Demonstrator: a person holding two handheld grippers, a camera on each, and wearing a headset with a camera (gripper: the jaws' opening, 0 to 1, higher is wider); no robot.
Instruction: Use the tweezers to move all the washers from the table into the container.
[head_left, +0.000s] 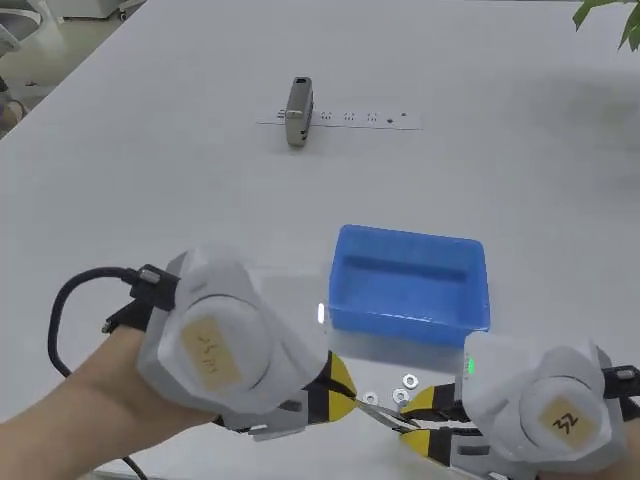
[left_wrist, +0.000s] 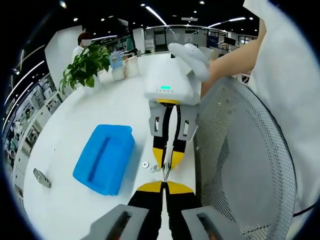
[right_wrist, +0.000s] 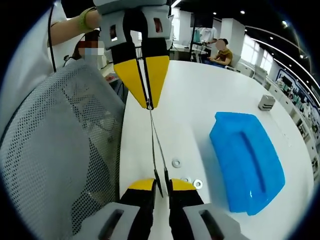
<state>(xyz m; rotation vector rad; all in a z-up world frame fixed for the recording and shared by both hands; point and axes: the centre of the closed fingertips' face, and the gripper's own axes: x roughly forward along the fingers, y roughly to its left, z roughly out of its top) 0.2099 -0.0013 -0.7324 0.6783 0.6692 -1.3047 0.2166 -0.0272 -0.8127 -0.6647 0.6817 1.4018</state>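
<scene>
White table (head_left: 150, 180): the flat worktop on which the container stands.
Blue rectangular plastic container (head_left: 410, 280): taken as the landmark; it stands upright, and no washer can be made out inside it.
Left gripper (head_left: 340, 392): placed off the container's near-left corner, on the person's side. Its yellow-tipped jaws are pressed together on one end of the tweezers.
Right gripper (head_left: 415, 420): placed off the container's near side, towards its right half. Its jaws are drawn close around the tweezers' other end, with only a thin gap seen between them.
Thin silver metal tweezers (right_wrist: 156, 145): held as a bridge between the two grippers, low over the table and roughly parallel to the container's near long wall. The end that carries the tips cannot be told for certain.
Three small silver ring washers (head_left: 408, 380): lying flat on the table near the container's near wall, between that wall and the tweezers. They are close together, and none is gripped.
Step in hand: judged to be the settling of the tweezers into a working hold, with no pick-up yet made.
Next move: one end is likely to need freeing. The tips must then be lowered onto the nearest washer, closed on its rim, and carried over the container's near wall.
</scene>
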